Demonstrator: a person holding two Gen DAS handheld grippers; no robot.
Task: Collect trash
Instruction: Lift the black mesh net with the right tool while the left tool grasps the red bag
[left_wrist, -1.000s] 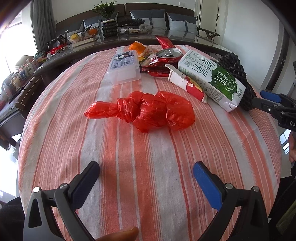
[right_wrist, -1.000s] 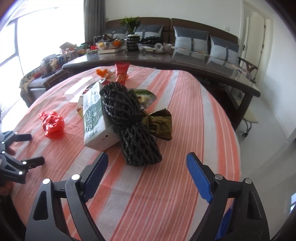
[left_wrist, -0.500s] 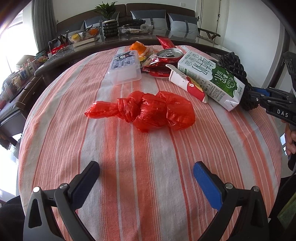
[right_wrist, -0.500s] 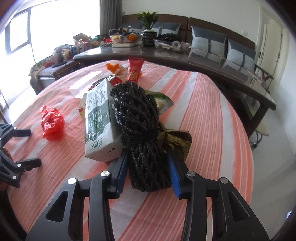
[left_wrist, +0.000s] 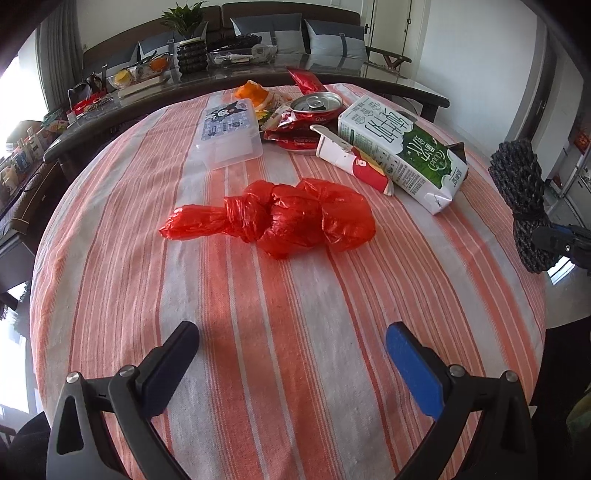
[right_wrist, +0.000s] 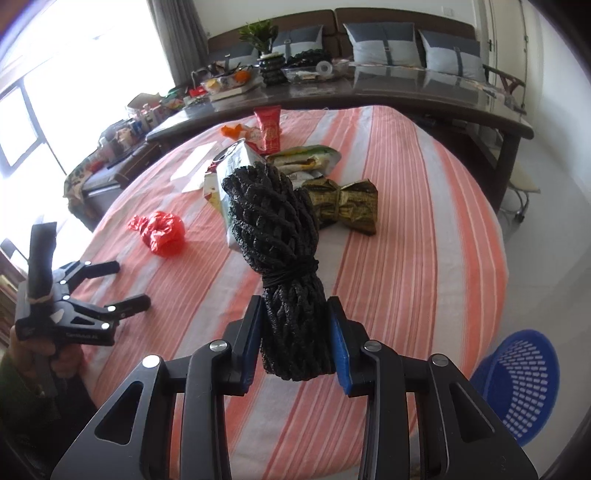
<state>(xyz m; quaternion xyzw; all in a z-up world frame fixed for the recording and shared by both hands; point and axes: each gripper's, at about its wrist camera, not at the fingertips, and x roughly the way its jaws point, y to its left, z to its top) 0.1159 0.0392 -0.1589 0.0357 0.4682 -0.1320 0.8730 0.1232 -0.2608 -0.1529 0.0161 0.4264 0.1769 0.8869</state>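
Note:
My right gripper (right_wrist: 295, 336) is shut on a black net bundle (right_wrist: 277, 236) and holds it lifted above the striped table; the bundle also shows in the left wrist view (left_wrist: 521, 192) at the right edge. My left gripper (left_wrist: 291, 354) is open and empty, low over the near table, with a knotted red plastic bag (left_wrist: 284, 218) ahead of it; it shows too in the right wrist view (right_wrist: 127, 286). A green-white milk carton (left_wrist: 399, 147), a red can (left_wrist: 316, 105) and wrappers lie further back.
A blue mesh basket (right_wrist: 521, 387) stands on the floor right of the table. A clear plastic box (left_wrist: 229, 133) and a gold wrapper (right_wrist: 343, 206) lie on the table. A dark side table (right_wrist: 369, 96) with clutter and a sofa stand behind.
My right gripper has closed on the black net bundle and lifted it off the table, away from the milk carton. My left gripper has stayed still and open.

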